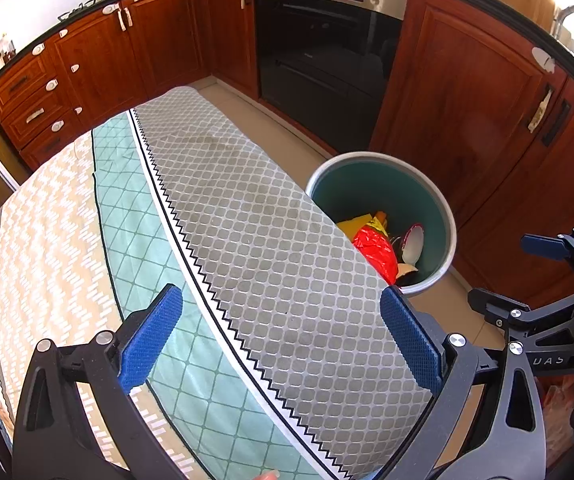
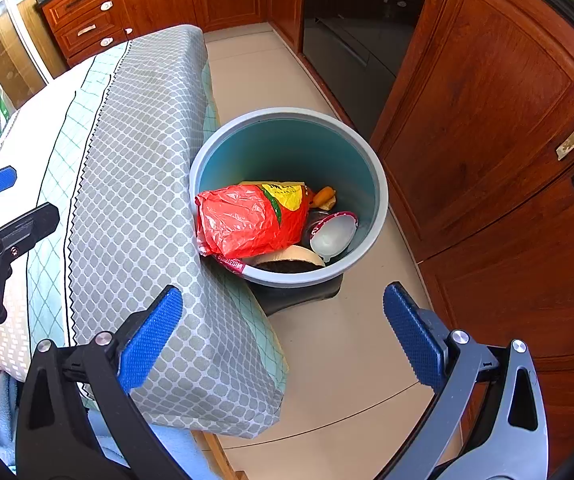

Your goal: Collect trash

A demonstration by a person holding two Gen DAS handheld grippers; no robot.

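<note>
The table (image 1: 247,216) hides part of the bin (image 1: 443,216); the red bag (image 2: 247,220) covers trash beneath

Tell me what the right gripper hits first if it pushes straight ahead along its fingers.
Probably the trash bin, near its front rim, with the red bag just behind. The right gripper is open and empty; only bare floor shows between the fingers. Depth is uncertain.

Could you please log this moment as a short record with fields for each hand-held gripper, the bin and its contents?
left hand-held gripper: open, empty, above the cloth-covered table
right hand-held gripper: open, empty, pointing toward the bin
bin: round, teal inside, on the floor against the table's edge
contents: red plastic bag on top, white lidded cup, orange scrap
table top: no trash visible
</note>
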